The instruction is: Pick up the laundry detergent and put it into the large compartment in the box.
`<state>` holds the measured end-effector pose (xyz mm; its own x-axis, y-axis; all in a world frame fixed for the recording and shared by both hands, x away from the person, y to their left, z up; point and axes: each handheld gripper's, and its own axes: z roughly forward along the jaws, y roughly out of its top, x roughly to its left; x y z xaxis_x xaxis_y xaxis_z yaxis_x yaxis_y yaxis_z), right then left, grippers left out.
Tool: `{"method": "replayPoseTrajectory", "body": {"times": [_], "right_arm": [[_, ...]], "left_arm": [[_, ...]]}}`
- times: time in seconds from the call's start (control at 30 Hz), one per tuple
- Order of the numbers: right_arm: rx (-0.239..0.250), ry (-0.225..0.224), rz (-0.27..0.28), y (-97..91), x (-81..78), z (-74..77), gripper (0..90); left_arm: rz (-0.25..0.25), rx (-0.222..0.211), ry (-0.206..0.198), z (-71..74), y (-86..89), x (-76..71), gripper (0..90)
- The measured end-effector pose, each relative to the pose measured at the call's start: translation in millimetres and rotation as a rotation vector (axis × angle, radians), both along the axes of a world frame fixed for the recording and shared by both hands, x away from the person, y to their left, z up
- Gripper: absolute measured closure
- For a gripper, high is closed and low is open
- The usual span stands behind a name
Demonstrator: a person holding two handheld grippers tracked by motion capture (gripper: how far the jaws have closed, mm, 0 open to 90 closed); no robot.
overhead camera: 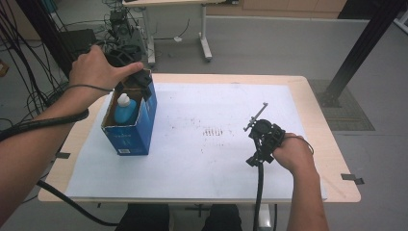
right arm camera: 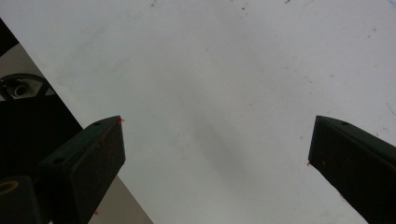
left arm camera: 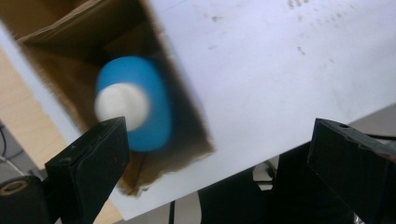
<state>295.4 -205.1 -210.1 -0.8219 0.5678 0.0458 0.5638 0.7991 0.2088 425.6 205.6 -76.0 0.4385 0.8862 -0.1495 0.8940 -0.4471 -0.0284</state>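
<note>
The blue bottle (left arm camera: 140, 105) with its white cap stands inside the open blue carton (overhead camera: 130, 126), directly below the left gripper (left arm camera: 215, 140), whose jaws stand wide apart and grip nothing. The step in hand looks like the release after packing, so the next move likely calls for lifting that gripper clear of the carton's rim. The right gripper (right arm camera: 215, 140) hangs over the white sheet (right arm camera: 224, 70), jaws also spread wide and empty.

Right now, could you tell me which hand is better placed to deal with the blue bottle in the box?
Left, probably. The left gripper hangs open directly above the blue bottle standing in the open blue box. The right gripper sits open over bare white paper, well away from the box.
</note>
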Motion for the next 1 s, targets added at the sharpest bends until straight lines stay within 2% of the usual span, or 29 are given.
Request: {"method": "replayPoseTrajectory", "body": {"times": [0.1,0.27,0.43,0.73,1.0], "right_arm": [[-0.003,0.000,-0.002,1.1,0.8,1.2,3.9],[-0.015,-0.001,-0.006,3.7,0.2,3.7,3.8],[-0.020,-0.003,-0.007,4.4,0.1,5.0,3.9],[-0.024,-0.008,-0.010,2.7,-0.5,6.3,3.8],[-0.023,-0.003,-0.019,0.6,-0.7,4.6,3.9]], "left_arm": [[-0.043,-0.013,0.004,0.6,-13.1,-3.8,6.0],[-0.089,-0.047,-0.001,3.9,-25.6,-11.0,6.0],[-0.162,-0.076,0.001,7.1,-42.3,-18.3,5.9],[-0.260,-0.082,0.033,-1.5,-75.4,-26.0,5.6],[-0.302,-0.068,0.046,-8.0,-92.1,-31.5,5.6]]}}
